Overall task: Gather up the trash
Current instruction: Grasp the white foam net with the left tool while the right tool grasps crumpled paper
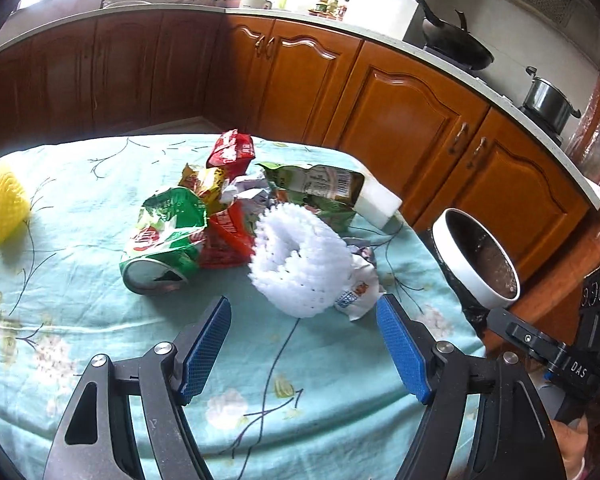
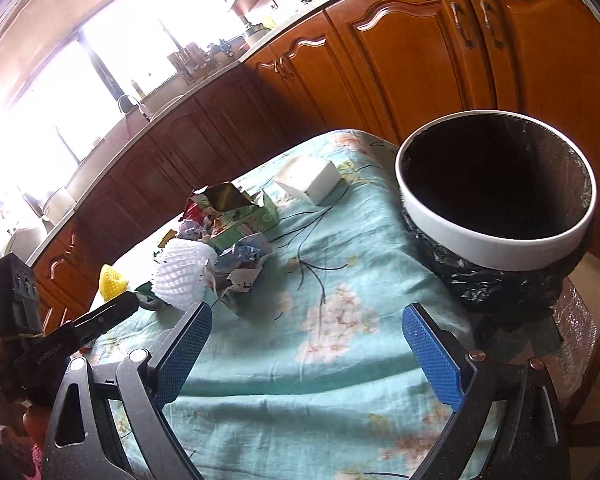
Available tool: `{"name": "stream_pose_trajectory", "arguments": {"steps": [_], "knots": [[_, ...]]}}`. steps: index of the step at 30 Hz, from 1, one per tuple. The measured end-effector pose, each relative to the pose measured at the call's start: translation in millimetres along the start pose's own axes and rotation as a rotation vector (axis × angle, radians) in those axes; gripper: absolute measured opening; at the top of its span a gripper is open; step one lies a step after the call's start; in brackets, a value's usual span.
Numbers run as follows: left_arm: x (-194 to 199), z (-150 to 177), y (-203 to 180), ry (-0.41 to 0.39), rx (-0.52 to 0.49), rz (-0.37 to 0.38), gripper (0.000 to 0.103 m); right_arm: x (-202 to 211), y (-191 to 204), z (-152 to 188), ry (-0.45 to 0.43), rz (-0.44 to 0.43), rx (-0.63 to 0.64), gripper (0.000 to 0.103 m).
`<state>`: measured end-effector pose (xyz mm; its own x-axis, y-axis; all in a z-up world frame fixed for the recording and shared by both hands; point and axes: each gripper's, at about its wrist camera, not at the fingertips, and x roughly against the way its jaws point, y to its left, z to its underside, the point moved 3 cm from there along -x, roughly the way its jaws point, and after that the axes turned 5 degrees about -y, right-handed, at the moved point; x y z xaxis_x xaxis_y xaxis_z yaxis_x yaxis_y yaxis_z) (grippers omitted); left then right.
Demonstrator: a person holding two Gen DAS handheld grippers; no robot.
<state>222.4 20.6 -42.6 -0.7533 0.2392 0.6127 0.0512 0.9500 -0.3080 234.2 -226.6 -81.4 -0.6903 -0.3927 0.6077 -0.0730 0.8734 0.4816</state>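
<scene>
A pile of trash lies on the teal flowered tablecloth (image 1: 100,320): a white foam fruit net (image 1: 300,264), a crushed green wrapper (image 1: 168,236), red wrappers (image 1: 232,150), a green carton (image 1: 320,184) and crumpled paper (image 1: 360,292). A yellow foam net (image 1: 4,204) lies apart at the left. My left gripper (image 1: 304,320) is open and empty, just short of the white net. A white-rimmed bin with a black liner (image 2: 496,196) stands at the table's right edge. My right gripper (image 2: 306,324) is open and empty over the cloth, left of the bin. The white net (image 2: 184,276) also shows there.
A white foam block (image 1: 380,204) lies behind the pile near the table's far edge. Wooden kitchen cabinets (image 1: 400,120) run behind the table, with a wok (image 1: 456,40) and a pot (image 1: 548,100) on the counter.
</scene>
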Motion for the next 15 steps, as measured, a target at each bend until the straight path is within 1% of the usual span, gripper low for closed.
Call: {"name": "stream_pose_trajectory", "arguments": {"steps": [4, 6, 9, 11, 14, 15], "knots": [[-4.3, -5.4, 8.9, 0.008, 0.004, -0.017, 0.074, -12.8, 15.4, -0.4, 0.016, -0.017, 0.036, 0.096], [-8.1, -8.1, 12.9, 0.011, 0.012, -0.013, 0.073, -21.8, 20.8, -1.2, 0.030, -0.026, 0.042, 0.095], [-13.4, -12.7, 15.7, 0.018, 0.019, -0.003, 0.073, -35.9, 29.3, -1.6, 0.057, -0.047, 0.044, 0.086], [-17.6, -15.7, 15.6, 0.018, 0.012, 0.000, 0.073, -46.9, 34.5, -1.6, 0.081, -0.063, 0.050, 0.074], [-26.2, -19.3, 14.8, 0.022, -0.004, 0.007, 0.072, -61.9, 41.5, 0.1, 0.120, -0.088, 0.050, 0.064], [-30.6, -20.4, 15.0, 0.027, -0.007, 0.010, 0.071, -67.3, 43.1, 0.4, 0.131, -0.095, 0.049, 0.063]]}}
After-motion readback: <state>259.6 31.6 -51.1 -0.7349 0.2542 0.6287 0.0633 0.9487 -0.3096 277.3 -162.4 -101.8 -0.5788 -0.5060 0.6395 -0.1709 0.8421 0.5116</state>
